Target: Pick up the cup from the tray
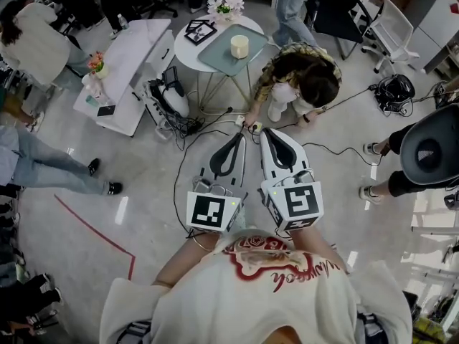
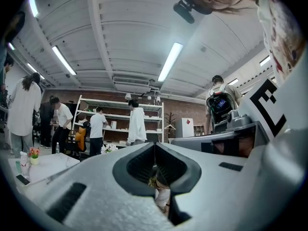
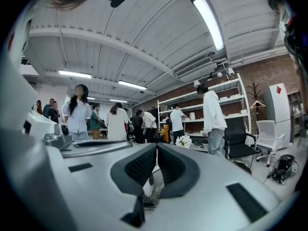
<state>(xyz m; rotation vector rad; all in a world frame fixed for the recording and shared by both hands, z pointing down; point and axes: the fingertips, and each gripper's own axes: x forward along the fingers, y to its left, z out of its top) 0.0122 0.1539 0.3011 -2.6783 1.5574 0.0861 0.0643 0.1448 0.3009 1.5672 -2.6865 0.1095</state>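
A cream cup (image 1: pixel 239 46) stands upright on a grey-green tray (image 1: pixel 217 57), which lies on a small round white table (image 1: pixel 188 54) at the top of the head view. My left gripper (image 1: pixel 239 136) and right gripper (image 1: pixel 263 132) are held side by side over the floor, pointing toward that table and well short of it. The jaws of both are closed together with nothing between them. In the left gripper view the left gripper (image 2: pixel 155 144) shows its tips meeting, and so does the right gripper (image 3: pixel 157 146) in its own view. The cup appears in neither gripper view.
A person (image 1: pixel 303 79) crouches on the floor between my grippers and the table, handling cables (image 1: pixel 215 129). White flowers (image 1: pixel 225 4) and a black frame (image 1: pixel 200 31) share the round table. A low white table (image 1: pixel 133 56) stands at left. Other people and chairs ring the room.
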